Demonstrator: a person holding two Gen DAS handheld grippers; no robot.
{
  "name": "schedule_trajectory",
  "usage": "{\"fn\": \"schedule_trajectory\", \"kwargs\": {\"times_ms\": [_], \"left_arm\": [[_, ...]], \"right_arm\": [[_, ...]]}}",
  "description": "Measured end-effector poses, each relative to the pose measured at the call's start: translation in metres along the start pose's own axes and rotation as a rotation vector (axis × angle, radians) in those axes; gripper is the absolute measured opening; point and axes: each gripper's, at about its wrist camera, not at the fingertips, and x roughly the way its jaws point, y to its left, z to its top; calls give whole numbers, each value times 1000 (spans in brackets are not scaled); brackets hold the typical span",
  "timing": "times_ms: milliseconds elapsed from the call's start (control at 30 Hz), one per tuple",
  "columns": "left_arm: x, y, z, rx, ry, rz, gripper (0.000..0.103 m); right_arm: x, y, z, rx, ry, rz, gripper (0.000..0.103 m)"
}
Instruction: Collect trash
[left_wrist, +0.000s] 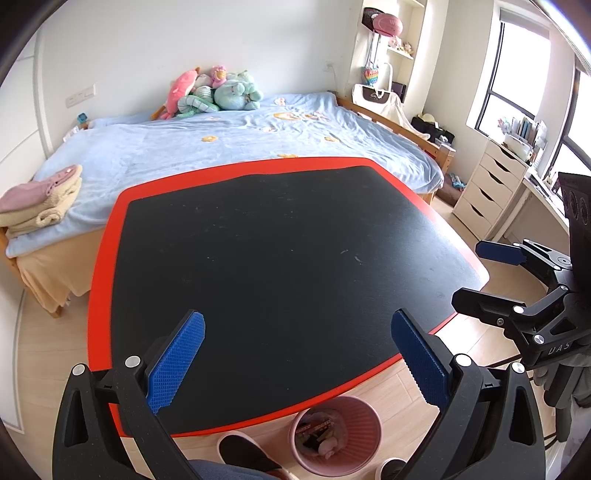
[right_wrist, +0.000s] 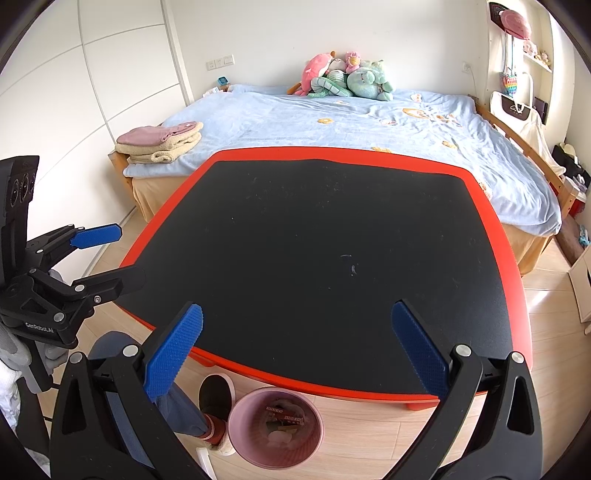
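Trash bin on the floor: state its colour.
Pink, ribbed trash bin, clearest in the right wrist view.

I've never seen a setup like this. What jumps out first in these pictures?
Most striking is the big black table with its bright red rim, filling the middle of both views in front of a blue-covered bed. Two open grippers with blue pads frame it: the left gripper and the right gripper, neither holding anything. On the floor at the table's near edge stands a pink bin with wrappers inside.
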Motion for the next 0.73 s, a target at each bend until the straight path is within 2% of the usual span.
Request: {"fn": "schedule_trajectory", "kwargs": {"times_ms": [733], "left_arm": [[4, 0, -5, 9, 2, -5, 97]], "right_arm": [[5, -3, -12, -3, 12, 2, 100]]}}
